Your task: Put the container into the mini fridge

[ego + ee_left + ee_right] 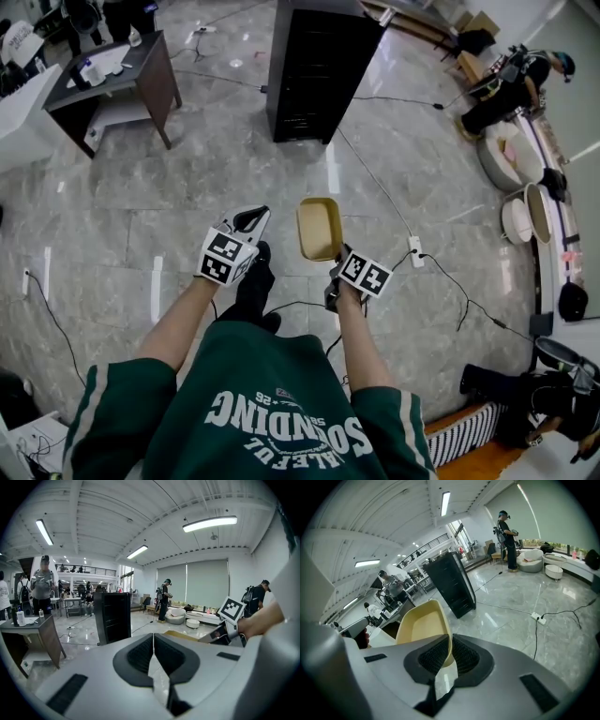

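thin-walled beige container (423,625) in right gripper (451,654), glossy marble floor (187,197)

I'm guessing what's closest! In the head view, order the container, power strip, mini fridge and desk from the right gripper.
1. container, clamped in the right gripper
2. power strip, on the floor to its right
3. mini fridge, straight ahead
4. desk, far ahead, left

Marble floor and furniture around the work spot
A dark desk (155,66) stands at ten o'clock on the grey marble floor (187,178). A white power strip (415,251) lies at three o'clock. Farther out the same way sits a round white pouf (516,221). A crouching person (506,94) is at two o'clock.
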